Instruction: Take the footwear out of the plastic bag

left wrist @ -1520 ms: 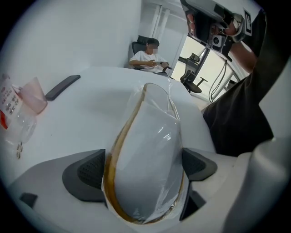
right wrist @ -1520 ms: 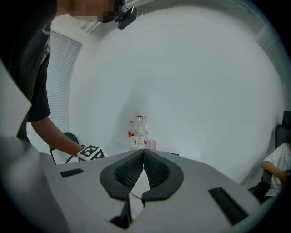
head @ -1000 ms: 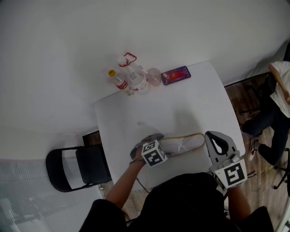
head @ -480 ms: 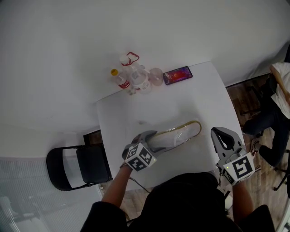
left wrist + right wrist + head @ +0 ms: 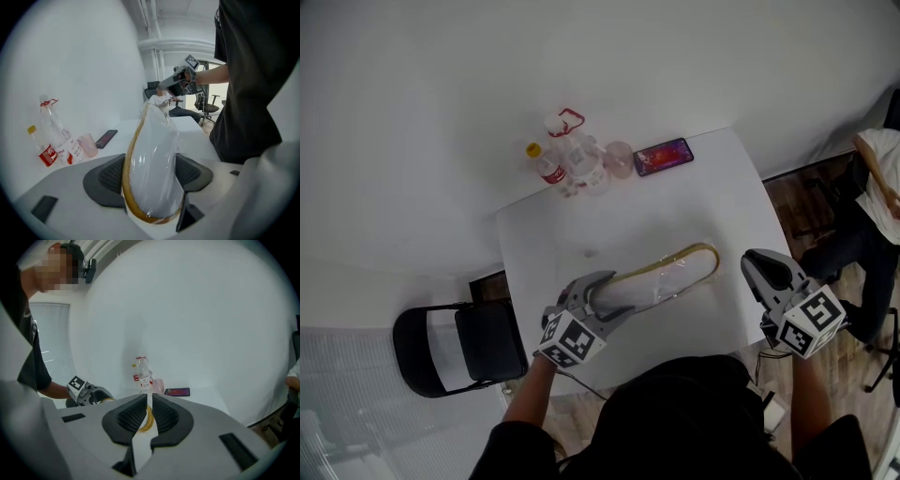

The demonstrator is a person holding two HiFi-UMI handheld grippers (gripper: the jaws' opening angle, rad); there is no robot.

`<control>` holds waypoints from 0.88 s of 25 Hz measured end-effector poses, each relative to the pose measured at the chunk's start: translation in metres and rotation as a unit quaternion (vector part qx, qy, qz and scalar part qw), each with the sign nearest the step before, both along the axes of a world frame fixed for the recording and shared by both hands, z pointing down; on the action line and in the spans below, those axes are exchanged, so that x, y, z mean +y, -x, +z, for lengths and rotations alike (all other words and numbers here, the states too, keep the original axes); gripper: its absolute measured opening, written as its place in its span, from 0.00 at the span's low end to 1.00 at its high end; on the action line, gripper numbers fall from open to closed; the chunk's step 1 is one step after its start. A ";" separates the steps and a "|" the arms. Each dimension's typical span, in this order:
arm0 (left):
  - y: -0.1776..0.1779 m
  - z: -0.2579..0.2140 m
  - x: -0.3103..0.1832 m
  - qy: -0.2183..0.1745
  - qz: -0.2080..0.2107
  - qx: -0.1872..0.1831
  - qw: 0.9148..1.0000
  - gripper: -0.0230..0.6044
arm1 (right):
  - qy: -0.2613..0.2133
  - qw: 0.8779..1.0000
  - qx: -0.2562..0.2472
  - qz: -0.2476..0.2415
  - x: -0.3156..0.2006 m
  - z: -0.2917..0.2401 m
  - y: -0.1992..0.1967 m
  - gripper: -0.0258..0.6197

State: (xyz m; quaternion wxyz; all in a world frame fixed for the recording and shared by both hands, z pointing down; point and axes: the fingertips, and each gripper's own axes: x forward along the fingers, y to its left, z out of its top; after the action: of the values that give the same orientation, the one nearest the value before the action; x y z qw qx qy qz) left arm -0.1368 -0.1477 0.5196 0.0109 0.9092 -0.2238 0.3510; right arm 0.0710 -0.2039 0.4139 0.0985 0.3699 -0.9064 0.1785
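Observation:
A flat slipper (image 5: 661,277) with a white sole and tan rim, wrapped in a clear plastic bag, hangs over the white table (image 5: 703,197). My left gripper (image 5: 589,298) is shut on its near end. Its jaws have just been closing, and both pads press the wrapped sole (image 5: 152,159). My right gripper (image 5: 759,267) sits past the slipper's far end. In the right gripper view its jaws (image 5: 149,408) are shut on a thin strip of the plastic bag (image 5: 149,401), with the tan rim (image 5: 146,423) just beyond. The left gripper view shows the right gripper (image 5: 176,84) at the bag's far tip.
At the table's far edge stand two plastic bottles (image 5: 567,159), a pink cup (image 5: 619,157) and a phone (image 5: 664,155). A black folding chair (image 5: 459,347) stands left of the table. A seated person (image 5: 872,206) is at the right, on the wooden floor.
The left gripper has lifted the slipper's near end and drawn it toward the lower left. The right gripper has shifted to the right. The slipper now lies stretched out between them.

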 end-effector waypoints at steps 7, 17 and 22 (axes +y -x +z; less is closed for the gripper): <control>-0.006 -0.042 0.009 -0.054 0.034 0.067 0.996 0.56 | 0.001 0.992 0.019 -0.122 0.011 -0.004 0.020 0.30; -0.010 -0.061 0.014 -0.079 0.052 0.088 0.992 0.55 | 0.027 0.974 -0.006 -0.224 0.025 -0.016 0.035 0.30; -0.010 -0.071 0.019 -0.085 0.059 0.097 0.990 0.55 | 0.036 0.974 -0.012 -0.222 0.024 -0.013 0.033 0.30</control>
State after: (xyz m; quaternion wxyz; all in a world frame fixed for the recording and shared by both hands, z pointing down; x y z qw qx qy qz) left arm -0.1266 -0.1289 0.4484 -0.0656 0.9482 -0.1964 0.2410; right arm 0.0381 -0.1797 0.4006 0.1380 0.1533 -0.9601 0.1889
